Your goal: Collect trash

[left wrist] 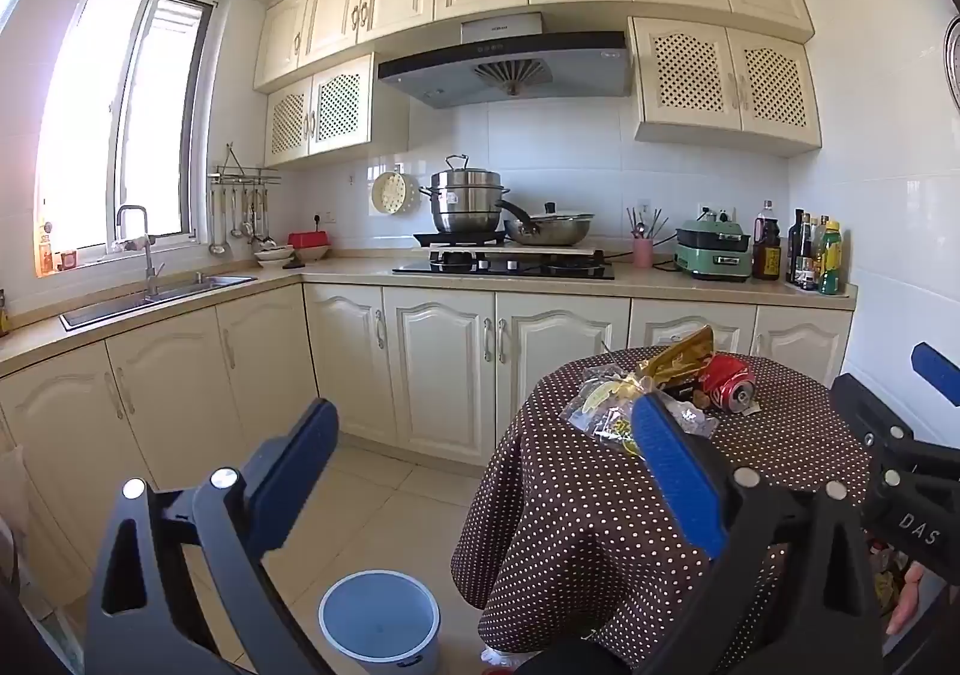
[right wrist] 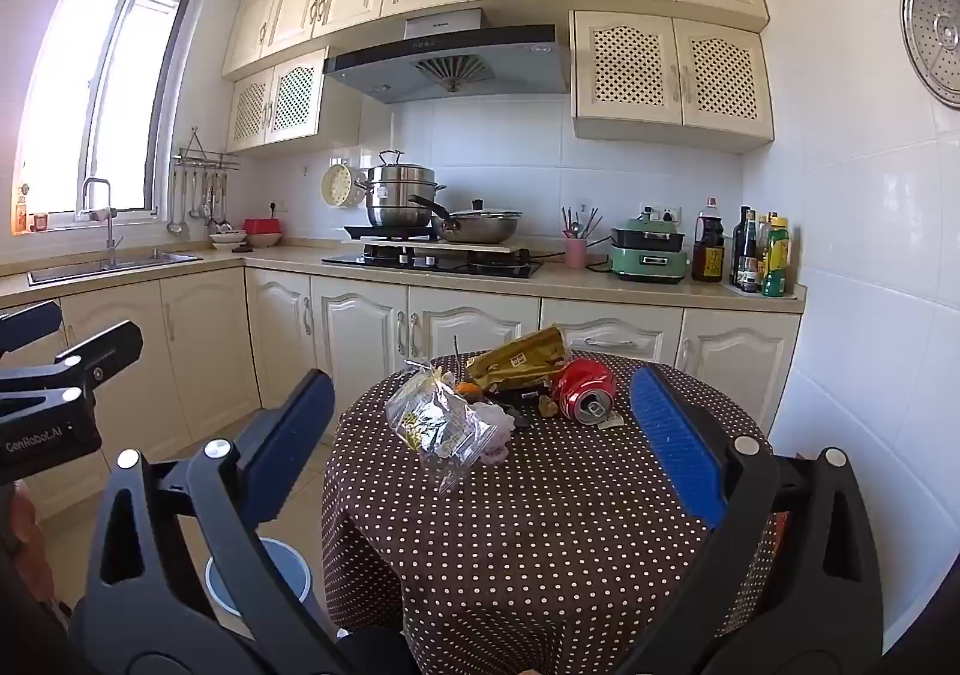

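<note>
Both grippers hover nearly level, spread wide and empty: the right gripper (right wrist: 483,435) frames the trash pile, a clear bag (right wrist: 441,423), gold wrapper (right wrist: 519,357) and crushed red can (right wrist: 585,390) on the dotted worktop (right wrist: 540,525); the left gripper (left wrist: 486,447) hangs above the white bin (left wrist: 379,621).

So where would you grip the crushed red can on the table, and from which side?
Across its dented side wall, I'd say, coming from the near, right side. The red can lies on its side with the top end facing the camera, the gold wrapper crowds its left, and the open right gripper faces it.
</note>
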